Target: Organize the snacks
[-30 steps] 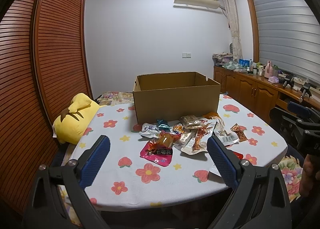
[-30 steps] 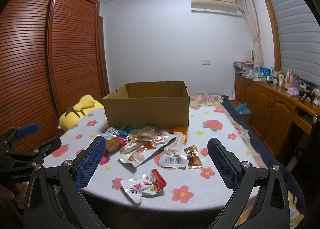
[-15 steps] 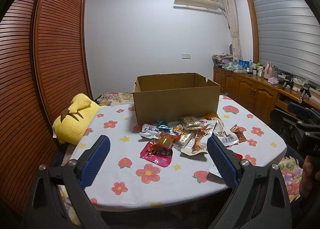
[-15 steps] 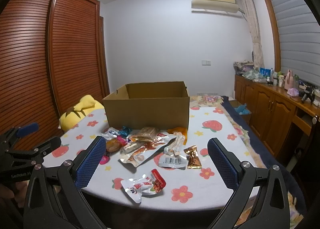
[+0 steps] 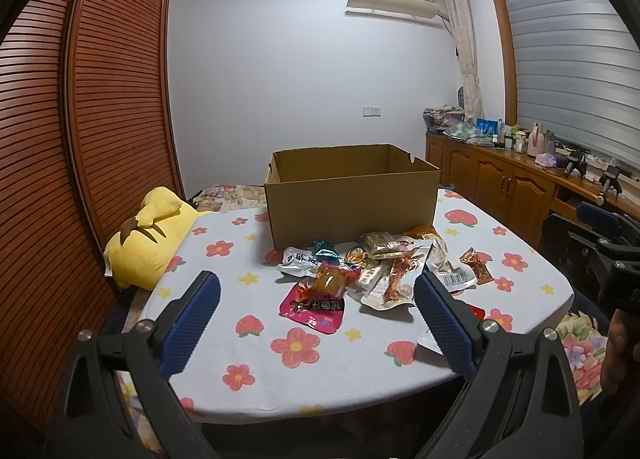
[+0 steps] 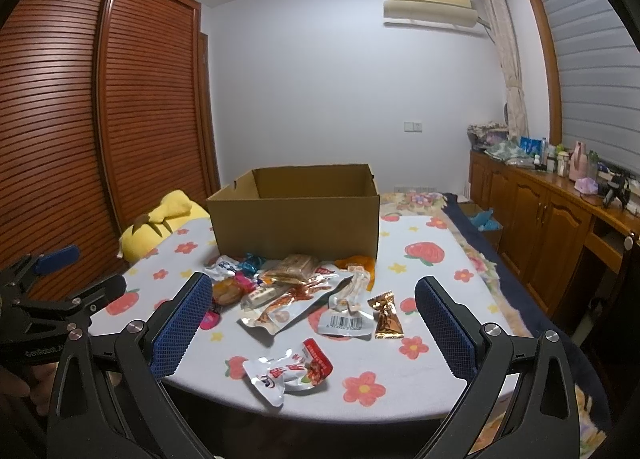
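Left claw [image 5: 316, 305] spread wide, nothing between its blue pads [image 5: 191, 321], held above the near edge of the counter [image 5: 256, 363] w/ the flowered cloth. Right claw [image 6: 313, 321] likewise wide apart and empty, also at the near edge, further to the right side; each claw shows at the margin of the other's view.

Snack pile [image 5: 384, 263] lies loose on the cloth just in front of the cardboard box [image 5: 352, 195], approx. mid-counter. Box is open-topped, upright; inside not visible from either view. Nearest the left claw: pink packet [image 5: 314, 305] w/ an orange-brown packet [image 5: 330, 279] overlapping its far end. Behind those, a white pouch [image 5: 296, 259] and a teal wrapper [image 5: 323, 249] close to the box wall. On the right side of the pile, a clear packet w/ barcode [image 6: 344, 323] and just beside it a gold-brown wrapper [image 6: 386, 317]. A red-and-white packet [image 6: 290, 373] sits apart from the pile, nearest the counter's front edge, between the right claw's fingers in that view.

Yellow plush [image 5: 150, 237] rests off the left end of the counter, by the slatted wooden wardrobe [image 5: 80, 139].
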The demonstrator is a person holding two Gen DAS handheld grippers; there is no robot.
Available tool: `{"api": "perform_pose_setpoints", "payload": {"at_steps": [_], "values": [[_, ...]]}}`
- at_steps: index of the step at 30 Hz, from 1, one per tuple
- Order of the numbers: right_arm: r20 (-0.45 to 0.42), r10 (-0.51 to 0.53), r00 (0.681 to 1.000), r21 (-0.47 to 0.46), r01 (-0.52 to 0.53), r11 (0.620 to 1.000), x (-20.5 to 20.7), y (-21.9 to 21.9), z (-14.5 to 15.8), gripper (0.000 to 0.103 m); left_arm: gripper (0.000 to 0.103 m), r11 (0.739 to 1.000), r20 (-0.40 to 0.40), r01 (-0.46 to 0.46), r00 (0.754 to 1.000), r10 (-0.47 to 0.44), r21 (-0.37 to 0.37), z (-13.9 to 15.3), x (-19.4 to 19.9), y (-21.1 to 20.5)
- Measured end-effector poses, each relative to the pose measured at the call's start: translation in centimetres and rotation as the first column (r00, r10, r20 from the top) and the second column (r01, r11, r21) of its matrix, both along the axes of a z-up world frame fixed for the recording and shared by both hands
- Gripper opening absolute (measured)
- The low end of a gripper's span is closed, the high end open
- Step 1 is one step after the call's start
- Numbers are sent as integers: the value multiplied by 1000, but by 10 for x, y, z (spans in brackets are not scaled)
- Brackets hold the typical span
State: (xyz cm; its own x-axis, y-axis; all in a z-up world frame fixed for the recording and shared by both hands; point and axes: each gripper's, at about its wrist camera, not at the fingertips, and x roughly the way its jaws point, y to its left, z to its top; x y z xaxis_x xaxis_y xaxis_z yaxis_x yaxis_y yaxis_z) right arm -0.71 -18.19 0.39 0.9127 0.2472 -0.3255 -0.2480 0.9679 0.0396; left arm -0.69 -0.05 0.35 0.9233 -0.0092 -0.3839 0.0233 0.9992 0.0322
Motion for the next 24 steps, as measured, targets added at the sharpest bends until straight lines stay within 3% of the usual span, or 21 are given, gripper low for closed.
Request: {"api": "perform_pose_setpoints", "payload": {"at_steps": [24], "values": [[-48, -5, 999, 2, 5, 1000, 9, -7, -11, 103, 98, 999, -65, 30, 997, -30, -14, -23, 14, -3]]}}
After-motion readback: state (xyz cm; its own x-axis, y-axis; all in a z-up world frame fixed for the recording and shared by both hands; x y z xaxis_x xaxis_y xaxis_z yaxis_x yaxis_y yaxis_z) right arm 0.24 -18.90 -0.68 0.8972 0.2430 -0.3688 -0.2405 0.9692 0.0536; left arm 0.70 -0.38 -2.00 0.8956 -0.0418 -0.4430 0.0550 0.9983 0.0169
